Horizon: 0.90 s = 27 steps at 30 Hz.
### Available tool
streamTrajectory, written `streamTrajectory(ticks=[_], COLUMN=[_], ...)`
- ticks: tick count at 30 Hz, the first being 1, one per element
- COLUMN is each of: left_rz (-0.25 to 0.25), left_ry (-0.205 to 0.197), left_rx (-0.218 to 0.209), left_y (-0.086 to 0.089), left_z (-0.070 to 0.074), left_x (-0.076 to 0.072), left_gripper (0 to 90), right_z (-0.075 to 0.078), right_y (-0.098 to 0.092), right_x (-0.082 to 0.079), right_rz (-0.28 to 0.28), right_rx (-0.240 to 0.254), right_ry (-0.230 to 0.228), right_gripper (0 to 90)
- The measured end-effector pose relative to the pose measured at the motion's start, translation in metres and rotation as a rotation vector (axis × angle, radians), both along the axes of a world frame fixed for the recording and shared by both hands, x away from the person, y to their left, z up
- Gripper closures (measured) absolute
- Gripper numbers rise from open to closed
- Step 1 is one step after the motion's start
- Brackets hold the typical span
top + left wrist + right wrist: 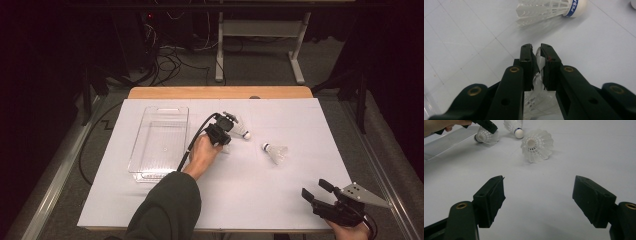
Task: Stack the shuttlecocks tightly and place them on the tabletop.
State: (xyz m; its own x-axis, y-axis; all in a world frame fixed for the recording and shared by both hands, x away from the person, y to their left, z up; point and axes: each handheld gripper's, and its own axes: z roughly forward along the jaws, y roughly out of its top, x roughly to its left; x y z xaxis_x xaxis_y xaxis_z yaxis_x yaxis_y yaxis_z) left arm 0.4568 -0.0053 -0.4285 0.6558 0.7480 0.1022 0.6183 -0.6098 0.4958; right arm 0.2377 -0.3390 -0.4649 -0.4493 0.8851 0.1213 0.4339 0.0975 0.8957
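My left gripper (pixel 223 142) is at the middle of the white table, tilted down, shut on the feather skirt of a white shuttlecock (pixel 537 82). In the left gripper view its jaws (pixel 536 48) stand a narrow gap apart with the skirt pinched between them. A second shuttlecock (pixel 242 131) with a blue band on its cork (pixel 574 6) lies on its side just beyond. To the right lies a third shuttlecock (pixel 275 151), its cork facing my right gripper (pixel 537 145). My right gripper (pixel 312 189) rests open at the near right corner, with nothing between its jaws (pixel 537 187).
A clear plastic bin (pixel 141 140) stands left of the left hand, with nothing in it. The left gripper's black cable (pixel 192 140) runs along the bin's right side. The table's wooden back edge (pixel 220 92) lies beyond the white sheet.
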Motion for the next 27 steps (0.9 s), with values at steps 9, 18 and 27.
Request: streamTrajectory(ticks=[9, 18, 27], left_rz=[0.014, 0.026, 0.026], left_ry=[0.005, 0.012, 0.012], left_rx=[-0.015, -0.028, -0.035], left_y=[-0.0006, 0.0008, 0.0009], left_z=[-0.0017, -0.0014, -0.0008], left_x=[0.0020, 0.0029, 0.0028], left_gripper=[75.5, 66.9, 58.8], right_z=[0.0000, 0.0000, 0.0000], right_y=[-0.0001, -0.0003, -0.0003], right_x=[0.0000, 0.0000, -0.0001], right_rz=[0.001, 0.001, 0.002], right_rx=[0.000, 0.001, 0.001], right_ry=[-0.002, -0.002, -0.003], right_gripper=[26.3, 26.3, 26.2])
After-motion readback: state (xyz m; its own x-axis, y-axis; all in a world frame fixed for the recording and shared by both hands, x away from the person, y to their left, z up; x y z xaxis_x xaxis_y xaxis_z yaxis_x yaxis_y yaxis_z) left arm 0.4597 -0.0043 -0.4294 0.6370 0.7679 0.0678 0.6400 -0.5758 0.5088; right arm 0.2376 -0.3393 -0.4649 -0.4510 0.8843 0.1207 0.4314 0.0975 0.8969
